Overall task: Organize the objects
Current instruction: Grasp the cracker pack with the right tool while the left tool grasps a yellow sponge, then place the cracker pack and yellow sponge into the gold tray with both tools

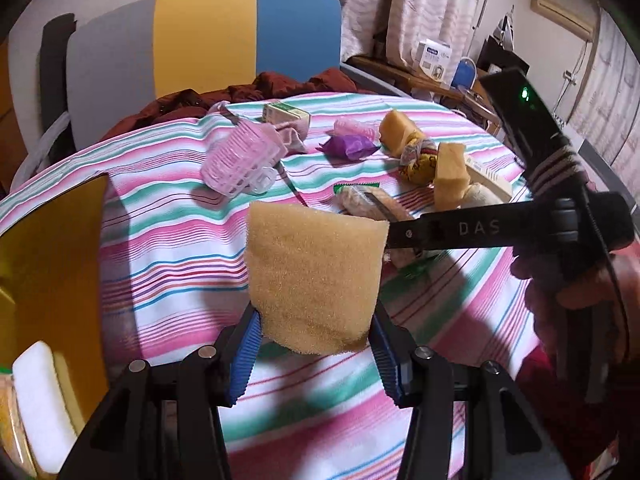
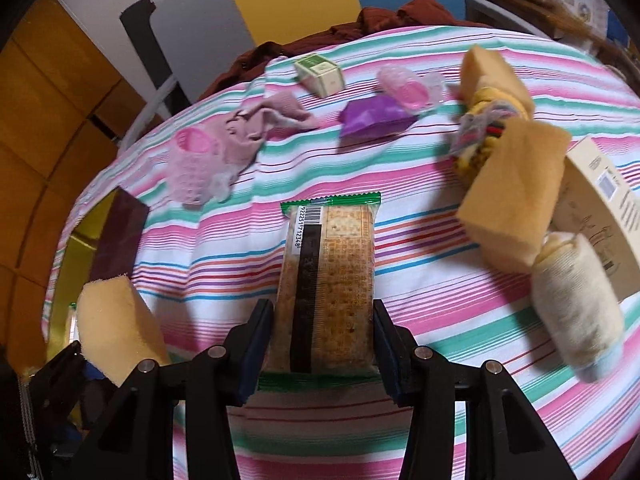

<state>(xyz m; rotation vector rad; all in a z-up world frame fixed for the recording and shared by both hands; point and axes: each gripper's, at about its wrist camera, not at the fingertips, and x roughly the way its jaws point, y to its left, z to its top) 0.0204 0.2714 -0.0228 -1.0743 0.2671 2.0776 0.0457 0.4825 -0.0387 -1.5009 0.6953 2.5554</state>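
While my left claw pinches the sponge above the striped counter and my right claw clamps the cracker pack, I worry soft foam slips or crackers crush.

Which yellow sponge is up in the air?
The sponge between the left gripper's blue fingers. The other two sponges lie on the striped cloth.
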